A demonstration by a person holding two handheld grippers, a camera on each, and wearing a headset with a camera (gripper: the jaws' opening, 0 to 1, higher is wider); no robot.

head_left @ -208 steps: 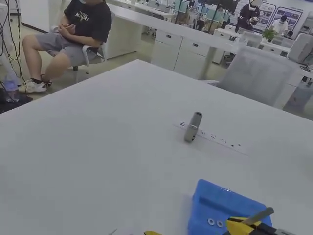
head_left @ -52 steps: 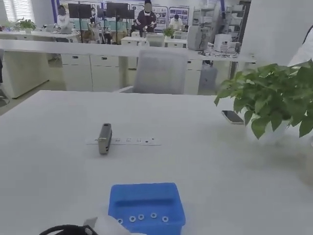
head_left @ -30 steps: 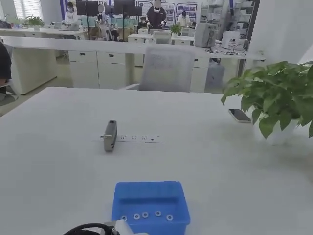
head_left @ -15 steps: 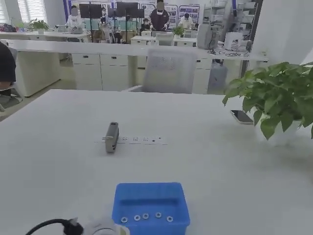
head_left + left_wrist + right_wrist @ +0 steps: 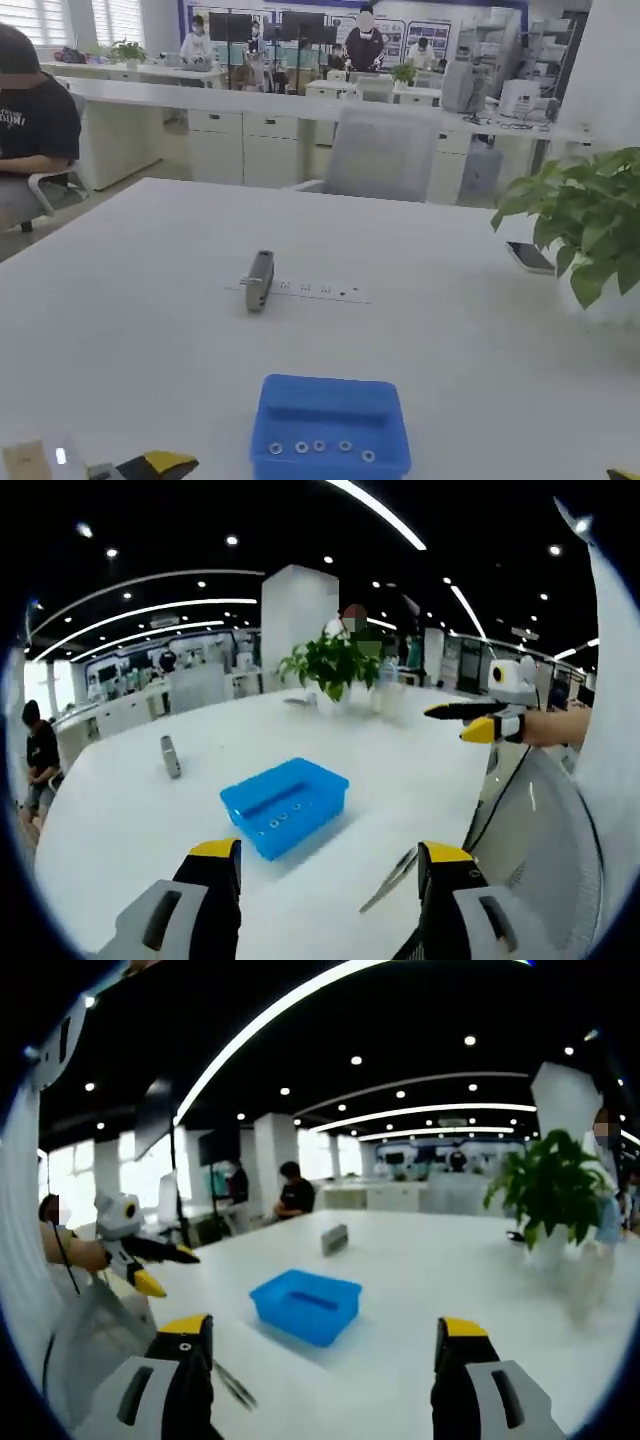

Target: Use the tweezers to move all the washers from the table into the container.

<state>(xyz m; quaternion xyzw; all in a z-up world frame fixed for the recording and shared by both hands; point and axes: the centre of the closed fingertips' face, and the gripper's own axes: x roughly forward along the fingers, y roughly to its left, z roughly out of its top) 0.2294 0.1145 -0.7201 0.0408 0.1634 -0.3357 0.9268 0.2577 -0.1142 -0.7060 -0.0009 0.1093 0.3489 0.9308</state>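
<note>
The left gripper (image 5: pixel 328 852) and right gripper (image 5: pixel 325 1328) hang wide open and empty, tweezers (image 5: pixel 392 877) lying on the table (image 5: pixel 120 810), since the washers (image 5: pixel 319 446) seemingly all sit in the container (image 5: pixel 330 384)

I see a bright blue container (image 5: pixel 330 420) on the white table (image 5: pixel 150 330); the washers (image 5: pixel 320 446) inside the container are silvery. Beyond the container lies a grey bar-shaped device (image 5: pixel 259 280). The potted plant (image 5: pixel 590 230), off to the container's right, is green. My left gripper (image 5: pixel 328 852) is black, yellow-tipped.
</note>
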